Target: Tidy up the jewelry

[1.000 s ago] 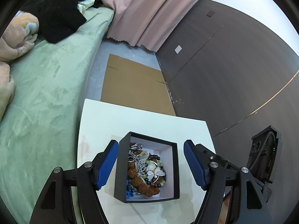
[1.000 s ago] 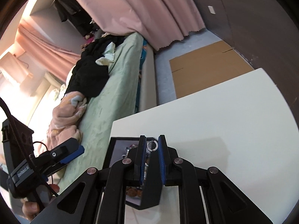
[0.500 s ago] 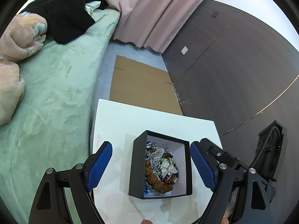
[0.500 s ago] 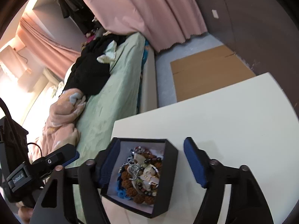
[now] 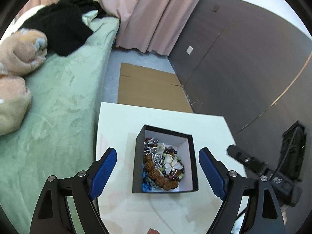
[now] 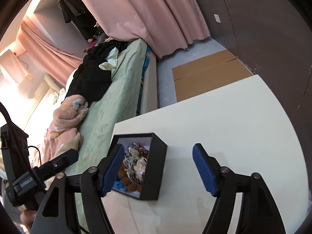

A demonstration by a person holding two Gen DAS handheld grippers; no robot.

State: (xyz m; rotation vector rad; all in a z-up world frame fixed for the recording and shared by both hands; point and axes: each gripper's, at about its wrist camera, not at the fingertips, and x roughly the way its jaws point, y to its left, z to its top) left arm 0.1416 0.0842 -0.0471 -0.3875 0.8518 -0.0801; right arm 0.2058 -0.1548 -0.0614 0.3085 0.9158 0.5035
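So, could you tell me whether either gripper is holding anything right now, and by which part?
Nothing is held. The left gripper and right gripper are both open, pads clear of the black jewelry box.

Between the left gripper's (image 5: 157,170) spread jaws stands the box (image 5: 164,159), clear of both pads. Bare table (image 5: 120,124) lies beyond it. Between the right gripper's (image 6: 159,170) jaws, only the box's right wall intrudes; table right of it is free.
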